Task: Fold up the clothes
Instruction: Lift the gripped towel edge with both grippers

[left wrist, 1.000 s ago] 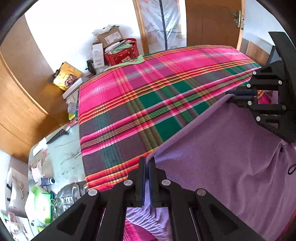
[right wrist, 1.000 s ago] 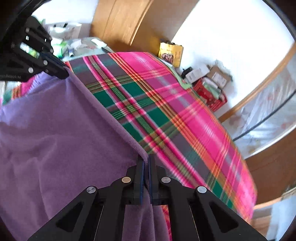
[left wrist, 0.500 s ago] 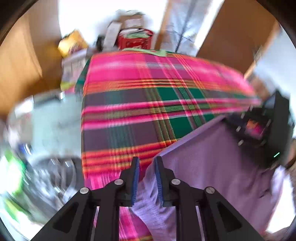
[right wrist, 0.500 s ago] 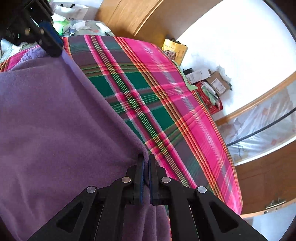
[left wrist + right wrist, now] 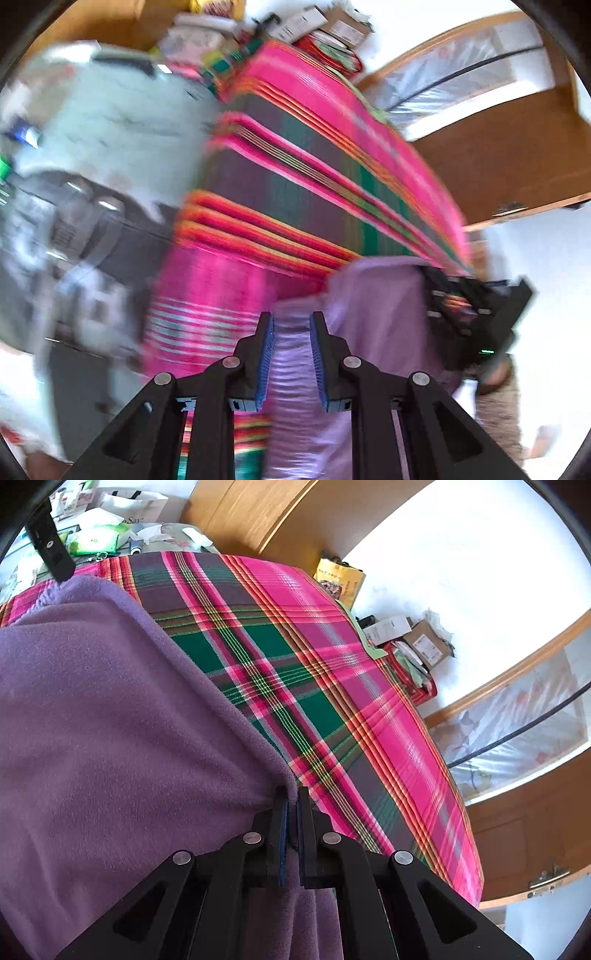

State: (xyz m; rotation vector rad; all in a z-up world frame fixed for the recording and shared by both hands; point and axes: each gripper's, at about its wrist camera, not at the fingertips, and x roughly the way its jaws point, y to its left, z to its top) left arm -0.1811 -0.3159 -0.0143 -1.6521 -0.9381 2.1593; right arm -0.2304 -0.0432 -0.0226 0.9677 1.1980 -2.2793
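right gripper: jaws together, clamped on the far edge of the purple fleece garment, fabric pinched between the pads and bunched into a peak at the tips. garment lies spread over the near part of the plaid bedcover, w/ its straight edge running diagonally across the pink/green checks towards the upper left of the right wrist view.

left gripper: jaws apart, blue pads not pressing. a strip of the garment shows in the gap and below it; left wrist view is motion-blurred, so contact w/ the pads cannot be confirmed. in the right wrist view a dark part of the left gripper sits just beside the far corner of the garment; touching or not, cannot tell.

surroundings: bedcover drapes over the bed edge. cardboard boxes and a red basket stand against the white wall. wooden door beyond the bed.
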